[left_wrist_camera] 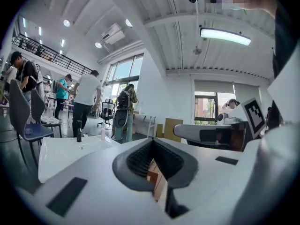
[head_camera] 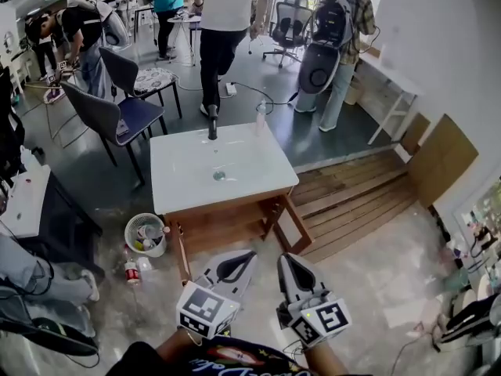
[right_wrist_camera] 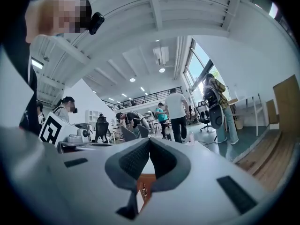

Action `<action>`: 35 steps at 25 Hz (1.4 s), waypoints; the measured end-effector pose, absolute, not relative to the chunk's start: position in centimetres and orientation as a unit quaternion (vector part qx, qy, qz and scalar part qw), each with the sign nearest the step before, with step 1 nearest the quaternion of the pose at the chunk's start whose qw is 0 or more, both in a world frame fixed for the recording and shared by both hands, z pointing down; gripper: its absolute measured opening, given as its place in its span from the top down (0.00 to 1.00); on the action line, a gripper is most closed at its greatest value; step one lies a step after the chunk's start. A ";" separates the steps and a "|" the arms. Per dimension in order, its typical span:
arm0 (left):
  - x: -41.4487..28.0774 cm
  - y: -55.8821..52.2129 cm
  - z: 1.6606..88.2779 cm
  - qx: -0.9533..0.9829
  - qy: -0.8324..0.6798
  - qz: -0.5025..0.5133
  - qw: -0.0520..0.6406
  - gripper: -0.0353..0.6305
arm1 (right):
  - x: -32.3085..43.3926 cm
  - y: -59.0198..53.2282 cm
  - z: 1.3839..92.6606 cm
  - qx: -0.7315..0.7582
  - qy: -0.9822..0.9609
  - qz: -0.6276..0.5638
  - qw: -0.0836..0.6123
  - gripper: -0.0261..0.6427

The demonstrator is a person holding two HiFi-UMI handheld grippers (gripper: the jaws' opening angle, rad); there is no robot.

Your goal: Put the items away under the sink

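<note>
A sink cabinet with a white top (head_camera: 235,180) stands ahead of me, its wooden doors (head_camera: 291,225) swung open below. On the top stand a black faucet (head_camera: 212,122) and a small clear bottle (head_camera: 261,118). A bottle with a red label (head_camera: 131,271) stands on the floor to the cabinet's left. My left gripper (head_camera: 235,266) and right gripper (head_camera: 288,269) hover side by side in front of the cabinet, short of it, both shut with nothing in them. The left gripper view looks past the left gripper (left_wrist_camera: 152,142) to the white top (left_wrist_camera: 70,149). The right gripper (right_wrist_camera: 149,142) points at the cabinet too.
A white waste basket (head_camera: 145,233) holding several items sits on the floor left of the cabinet. Wooden planks (head_camera: 352,198) lie to the right. Grey chairs (head_camera: 117,112) and several people (head_camera: 223,22) are behind the sink. A dark table (head_camera: 31,210) stands at the left.
</note>
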State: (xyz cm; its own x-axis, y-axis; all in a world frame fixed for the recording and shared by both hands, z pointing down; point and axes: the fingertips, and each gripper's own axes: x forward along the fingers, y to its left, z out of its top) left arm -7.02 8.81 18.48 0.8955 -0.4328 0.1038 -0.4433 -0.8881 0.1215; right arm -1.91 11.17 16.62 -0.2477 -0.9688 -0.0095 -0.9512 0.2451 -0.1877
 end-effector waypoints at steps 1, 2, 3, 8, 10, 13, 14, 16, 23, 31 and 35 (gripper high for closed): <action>-7.4 8.4 18.5 0.971 -0.226 0.036 0.071 0.94 | -2.3 10.7 16.6 -0.609 0.788 -0.071 0.061 0.95; -7.7 8.1 18.5 0.971 -0.226 0.035 0.070 0.94 | -2.7 10.3 16.7 -0.607 0.789 -0.070 0.060 0.95; -8.1 7.8 18.5 0.971 -0.226 0.034 0.070 0.94 | -3.1 10.0 16.7 -0.606 0.790 -0.070 0.059 0.95; -9.7 6.7 19.1 0.971 -0.227 0.028 0.073 0.94 | -4.9 9.3 17.3 -0.603 0.793 -0.068 0.049 0.95; -9.9 6.8 19.2 0.971 -0.226 0.026 0.075 0.94 | -5.3 9.2 17.4 -0.603 0.794 -0.066 0.044 0.95; -10.2 7.0 19.5 0.972 -0.223 0.024 0.076 0.94 | -5.3 9.2 17.2 -0.606 0.792 -0.064 0.039 0.95; -10.4 7.0 19.5 0.971 -0.223 0.023 0.077 0.94 | -5.4 9.1 17.2 -0.606 0.792 -0.064 0.038 0.95; -10.7 7.0 19.4 0.971 -0.226 0.021 0.078 0.94 | -5.6 9.0 17.0 -0.605 0.793 -0.062 0.036 0.95; -11.0 6.8 19.5 0.967 -0.241 0.025 0.077 0.94 | -5.5 8.6 16.9 -0.597 0.799 -0.063 0.035 0.95; -9.7 6.6 19.2 0.965 -0.249 0.038 0.069 0.94 | -3.4 8.2 16.7 -0.600 0.796 -0.070 0.051 0.95; -8.6 6.2 18.8 0.965 -0.251 0.039 0.064 0.94 | -2.3 7.8 16.7 -0.599 0.796 -0.072 0.053 0.95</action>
